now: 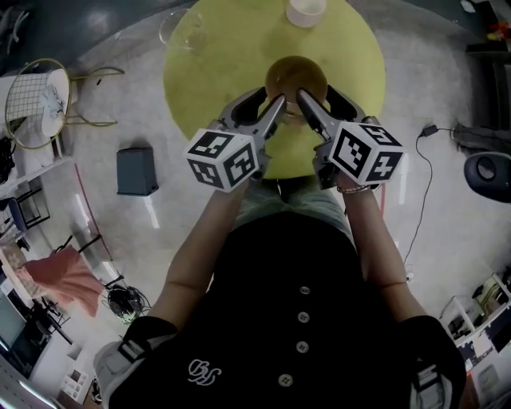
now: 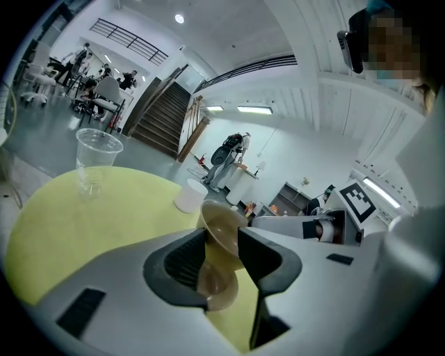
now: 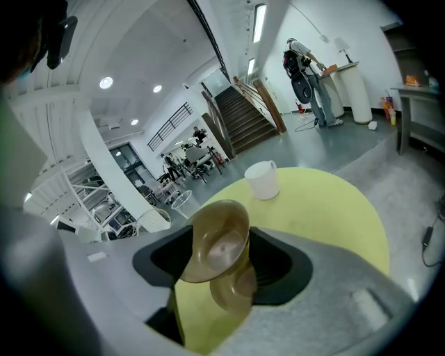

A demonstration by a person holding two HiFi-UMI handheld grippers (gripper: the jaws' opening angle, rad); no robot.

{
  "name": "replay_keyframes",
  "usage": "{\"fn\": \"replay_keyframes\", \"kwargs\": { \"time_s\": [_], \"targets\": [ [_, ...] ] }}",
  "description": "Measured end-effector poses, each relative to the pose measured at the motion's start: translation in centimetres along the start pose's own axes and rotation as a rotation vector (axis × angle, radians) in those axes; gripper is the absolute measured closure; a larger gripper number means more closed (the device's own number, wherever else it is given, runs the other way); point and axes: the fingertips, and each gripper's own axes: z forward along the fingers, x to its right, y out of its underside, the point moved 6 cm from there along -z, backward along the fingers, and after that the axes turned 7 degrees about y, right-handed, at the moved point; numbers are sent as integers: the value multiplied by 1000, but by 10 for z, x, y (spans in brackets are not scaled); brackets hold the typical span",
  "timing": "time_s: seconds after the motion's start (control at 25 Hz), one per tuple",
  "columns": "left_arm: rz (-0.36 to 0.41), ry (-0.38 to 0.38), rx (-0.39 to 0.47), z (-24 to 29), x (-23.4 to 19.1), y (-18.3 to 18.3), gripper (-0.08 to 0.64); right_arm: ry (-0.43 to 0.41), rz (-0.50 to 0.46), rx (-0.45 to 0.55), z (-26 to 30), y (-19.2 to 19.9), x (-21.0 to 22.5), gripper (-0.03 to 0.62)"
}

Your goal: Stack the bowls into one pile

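Two brown bowls show between the jaws in both gripper views. One is tilted [image 2: 224, 229] [image 3: 217, 240]; the other sits lower and nearer the camera [image 2: 214, 284] [image 3: 235, 284]. From the head view they read as one round brown shape [image 1: 296, 76] in the middle of the yellow round table [image 1: 351, 56]. My left gripper [image 1: 279, 101] and right gripper [image 1: 302, 96] meet at its near rim, each with jaws closed on bowl rim. Which bowl each one grips I cannot tell. The right gripper's marker cube [image 2: 358, 200] appears in the left gripper view.
A white cup [image 1: 306, 11] [image 2: 190, 195] [image 3: 263, 179] stands at the table's far side. A clear plastic cup [image 1: 180, 30] [image 2: 96, 161] [image 3: 182, 201] stands at its far left. On the floor are a dark box [image 1: 136, 170], a wire basket [image 1: 36, 100] and a cable [image 1: 421, 160].
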Motion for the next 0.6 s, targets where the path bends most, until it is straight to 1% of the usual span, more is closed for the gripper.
{"fn": "replay_keyframes", "kwargs": {
  "time_s": [0.28, 0.6],
  "targets": [
    [-12, -18, -56, 3, -2, 25, 425, 14, -12, -54, 0, 22, 12, 350],
    [-38, -44, -82, 3, -8, 42, 425, 17, -21, -97, 6, 40, 19, 350]
  ]
}}
